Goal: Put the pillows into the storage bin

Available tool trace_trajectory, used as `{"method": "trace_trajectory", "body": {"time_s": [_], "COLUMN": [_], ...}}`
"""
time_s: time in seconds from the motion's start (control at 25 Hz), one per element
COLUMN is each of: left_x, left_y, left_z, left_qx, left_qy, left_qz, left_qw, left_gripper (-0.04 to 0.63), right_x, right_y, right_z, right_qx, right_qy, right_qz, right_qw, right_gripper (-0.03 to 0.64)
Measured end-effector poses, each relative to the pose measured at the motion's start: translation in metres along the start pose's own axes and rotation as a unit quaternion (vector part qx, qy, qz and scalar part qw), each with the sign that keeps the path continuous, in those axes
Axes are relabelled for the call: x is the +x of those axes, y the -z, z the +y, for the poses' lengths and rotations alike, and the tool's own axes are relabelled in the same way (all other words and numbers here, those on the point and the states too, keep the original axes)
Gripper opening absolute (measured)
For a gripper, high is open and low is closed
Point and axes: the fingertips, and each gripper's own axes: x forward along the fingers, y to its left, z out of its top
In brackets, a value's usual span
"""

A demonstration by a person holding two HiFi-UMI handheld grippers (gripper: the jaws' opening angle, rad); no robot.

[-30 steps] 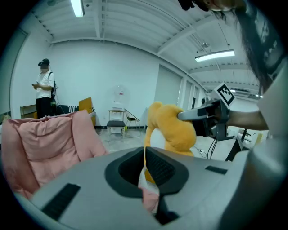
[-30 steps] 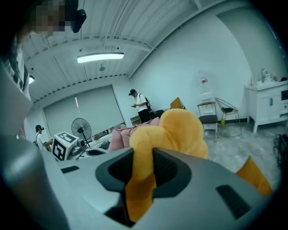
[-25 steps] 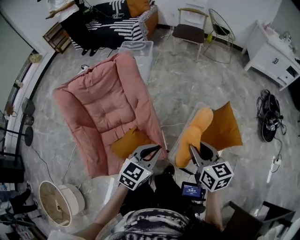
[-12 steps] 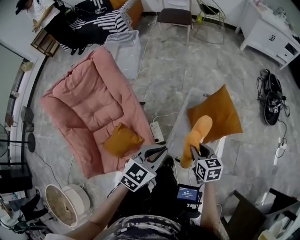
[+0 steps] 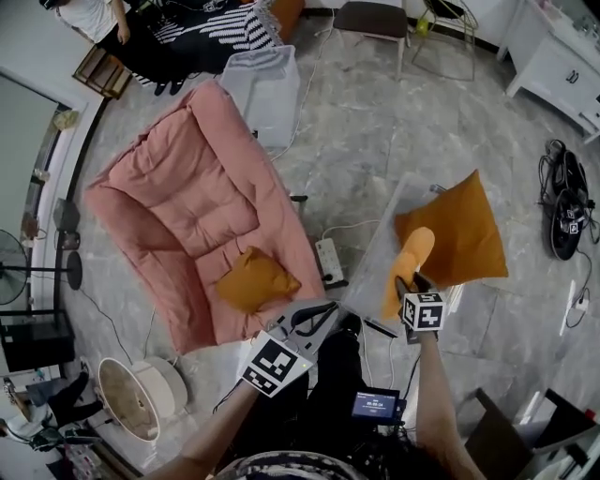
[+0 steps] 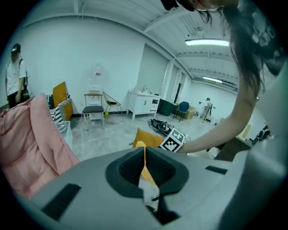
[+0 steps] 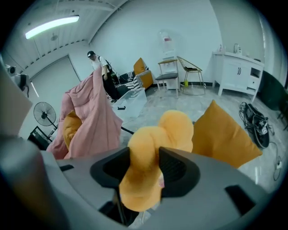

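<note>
My right gripper (image 5: 405,286) has an orange pillow (image 5: 412,265) bunched between its pads (image 7: 177,167); the jaws are opening while the pillow (image 7: 153,143) still fills the gap. It hangs beside a second orange pillow (image 5: 459,234) that lies flat in a clear container (image 5: 375,258) on the floor. A third orange pillow (image 5: 253,278) rests on the pink lounger cushion (image 5: 187,197). My left gripper (image 5: 323,314) is shut and empty, low near my legs; its jaws (image 6: 145,168) leave only a slit. Another clear bin (image 5: 262,84) stands behind the lounger.
A white power strip (image 5: 330,261) and cables lie between lounger and container. Shoes (image 5: 570,202) are at the right, a white cabinet (image 5: 558,66) at the back right, a chair (image 5: 370,19) at the back. A round basket (image 5: 136,394) and a fan (image 5: 19,272) stand left. A person (image 5: 89,14) is at the far left.
My right gripper has carried the bunched pillow forward and right, closer to the flat pillow. The left gripper stays shut and low.
</note>
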Motion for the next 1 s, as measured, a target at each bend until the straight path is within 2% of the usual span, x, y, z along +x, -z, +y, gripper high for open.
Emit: {"method": "trace_trajectory", "body": {"time_s": [0.08,0.2,0.36,0.52,0.72,0.88,1.0], "left_x": [-0.008,-0.025,-0.048,-0.068,-0.104,-0.132,-0.156], "left_y": [0.008,0.021,0.04,0.043,0.055,0.074,0.095], "left_z": [0.01,0.02,0.029,0.038,0.043,0.052,0.063], "left_qx": [-0.009,-0.024,-0.037,-0.048,-0.055,-0.047,-0.054], "left_qy": [-0.015,-0.036,-0.056,-0.07,-0.074,-0.077,-0.085], "left_qz": [0.003,0.006,0.009,-0.009,-0.027,-0.026,-0.022], "left_qw": [0.9998,0.9991,0.9977,0.9964,0.9954,0.9956,0.9947], "left_gripper": [0.014,0.014,0.014,0.014,0.014,0.014,0.014], "right_x": [0.009,0.012,0.012,0.008,-0.007,-0.01,-0.005], "right_y": [-0.005,-0.019,-0.032,-0.046,-0.044,-0.036,-0.031], "right_z": [-0.005,0.005,0.033,0.062,0.128,0.185,0.231], "right_qx": [-0.008,-0.015,-0.035,-0.044,-0.047,-0.069,-0.092], "right_qy": [0.006,-0.008,-0.025,-0.035,-0.069,-0.1,-0.123], "right_qz": [-0.002,-0.015,-0.023,-0.034,-0.046,-0.04,-0.029], "right_qw": [1.0,1.0,0.999,0.998,0.995,0.992,0.988], "right_gripper": [0.207,0.255,0.255,0.255,0.255,0.255,0.255]}}
